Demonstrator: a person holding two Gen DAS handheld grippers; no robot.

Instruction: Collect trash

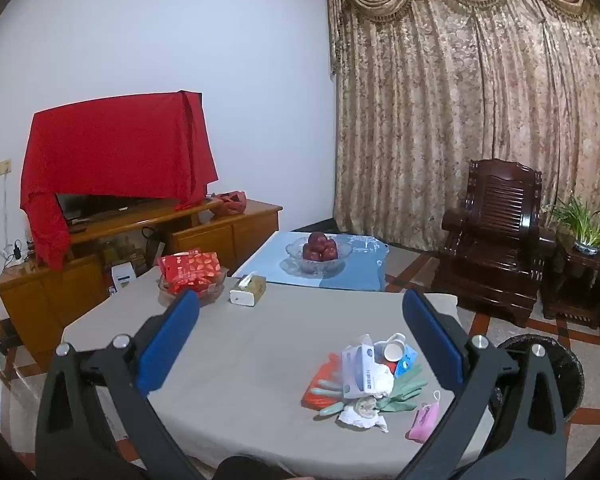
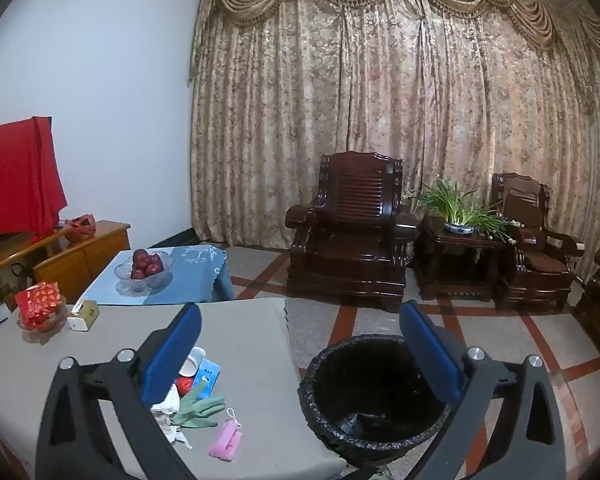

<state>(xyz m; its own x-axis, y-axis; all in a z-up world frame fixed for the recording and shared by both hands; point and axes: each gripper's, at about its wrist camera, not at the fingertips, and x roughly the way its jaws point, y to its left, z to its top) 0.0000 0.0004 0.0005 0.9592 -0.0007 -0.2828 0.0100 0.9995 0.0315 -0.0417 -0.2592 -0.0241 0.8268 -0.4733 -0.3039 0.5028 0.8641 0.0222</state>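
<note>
I hold both the left gripper [image 1: 300, 336] and the right gripper [image 2: 300, 344] wide, empty, over the trash pile [image 1: 364, 380] and the bin [image 2: 376, 396].

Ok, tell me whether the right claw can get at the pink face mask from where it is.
Probably yes. The right claw is open and empty, and the pink face mask lies apart from the trash pile at the table's near edge, uncovered, beside the bin.
</note>
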